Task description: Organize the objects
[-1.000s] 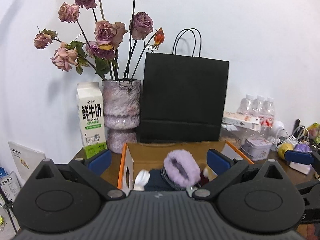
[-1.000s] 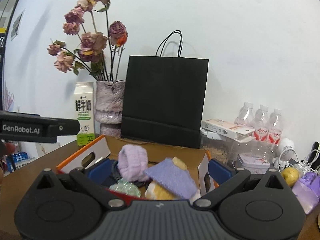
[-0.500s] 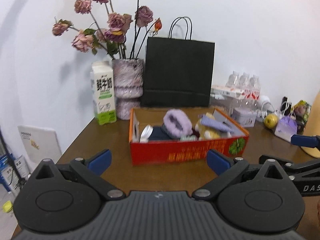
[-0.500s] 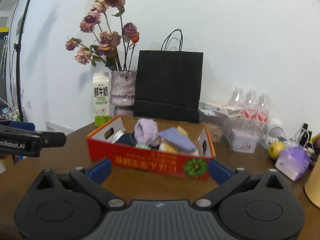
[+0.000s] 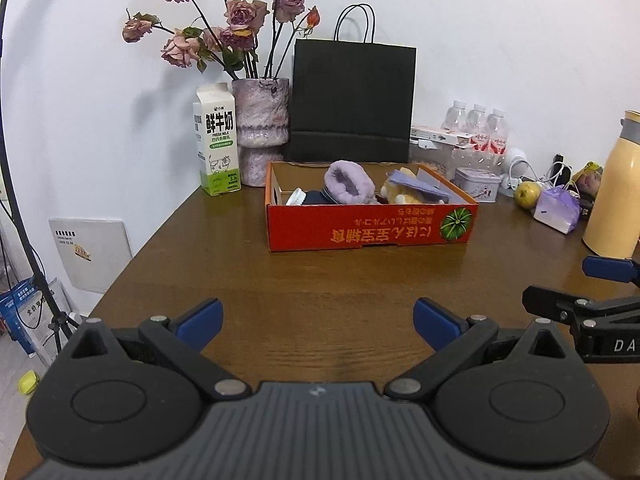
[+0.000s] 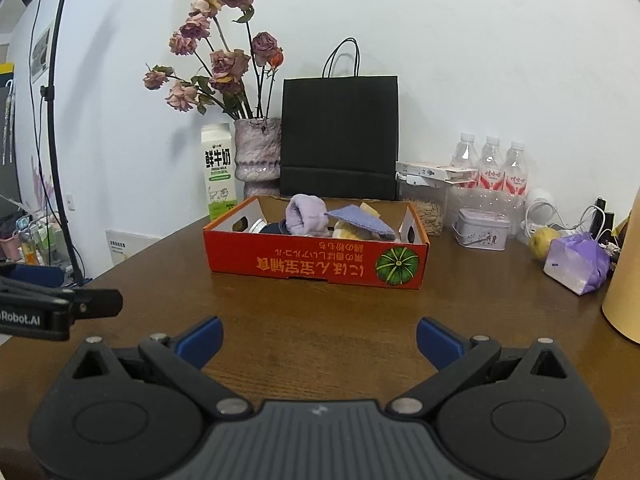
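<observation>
A red cardboard box (image 5: 372,230) (image 6: 316,266) stands on the brown table toward the back. Inside it lie a fluffy purple slipper (image 5: 348,186) (image 6: 306,214), a yellow plush under a purple cloth (image 5: 414,190) (image 6: 360,220), a dark item and a white cap. My left gripper (image 5: 318,322) hovers open over bare table, well short of the box, holding nothing. My right gripper (image 6: 318,340) is likewise open and empty near the front edge. Each gripper shows at the side of the other's view.
Behind the box stand a milk carton (image 5: 216,140), a vase of dried roses (image 5: 262,128) and a black paper bag (image 5: 352,100). To the right are water bottles (image 6: 490,168), a tin (image 6: 482,228), an apple (image 6: 542,238), a purple pack (image 6: 576,262) and a yellow flask (image 5: 616,184).
Both grippers have pulled back from right over the box to the near side of the table. The box and its contents stayed put.
</observation>
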